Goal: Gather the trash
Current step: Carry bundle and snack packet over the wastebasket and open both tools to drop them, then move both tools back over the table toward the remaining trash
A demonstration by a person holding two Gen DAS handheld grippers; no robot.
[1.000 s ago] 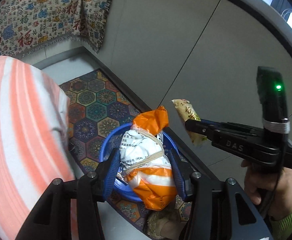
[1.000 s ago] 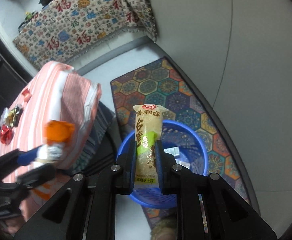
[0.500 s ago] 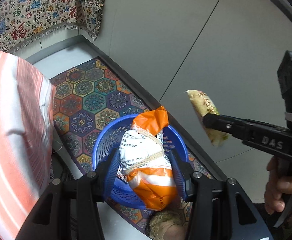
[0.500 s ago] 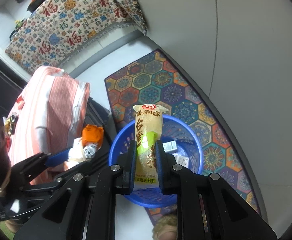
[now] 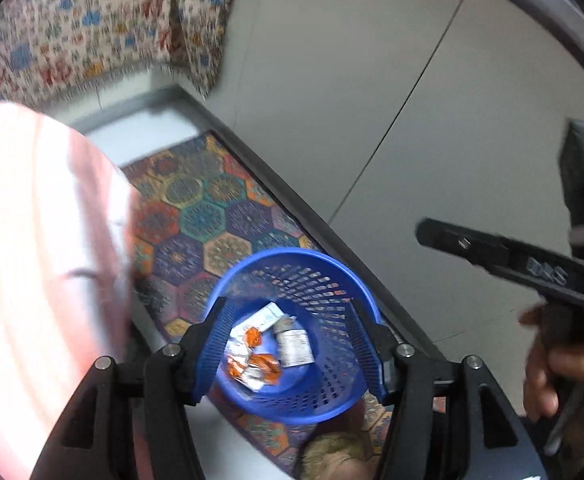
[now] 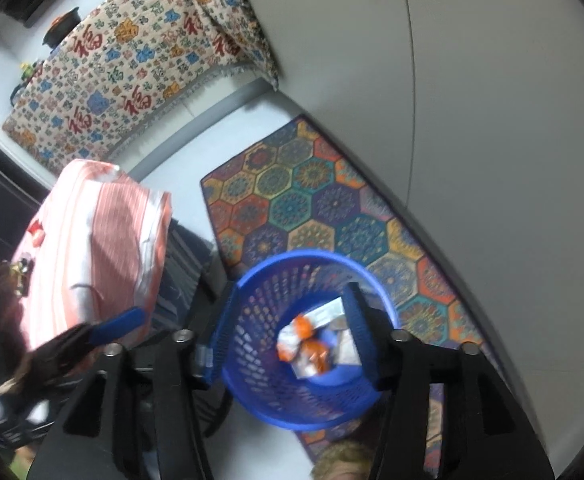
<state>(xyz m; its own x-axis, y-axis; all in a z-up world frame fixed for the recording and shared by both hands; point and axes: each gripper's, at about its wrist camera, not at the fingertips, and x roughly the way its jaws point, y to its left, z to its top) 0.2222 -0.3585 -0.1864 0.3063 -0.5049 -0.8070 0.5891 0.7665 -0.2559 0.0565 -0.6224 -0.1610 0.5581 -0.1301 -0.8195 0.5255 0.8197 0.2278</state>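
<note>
Both pairs of jaws stand spread with nothing between them, each having just been opening. The left gripper and the right gripper both look down into the blue mesh basket, which stands on a hexagon-patterned rug beside a grey wall.

At the basket's bottom lies the trash: crumpled orange-and-white wrappers and a white packet with printing too small and blurred to read. The pieces lie in a loose heap with no single long axis that can be told; the white packet lies flat and slanted across the floor of the basket.

Only the left wrist view shows the right gripper from the side, its black arm reaching in from the right edge, a hand on its grip and a green light on the block above. Embossed letters on that arm are blurred and cannot be read.

Only the right wrist view shows one blue-padded finger of the left gripper at lower left, a pink striped cloth with small objects on it, and a patterned cover bearing large red Chinese characters.
</note>
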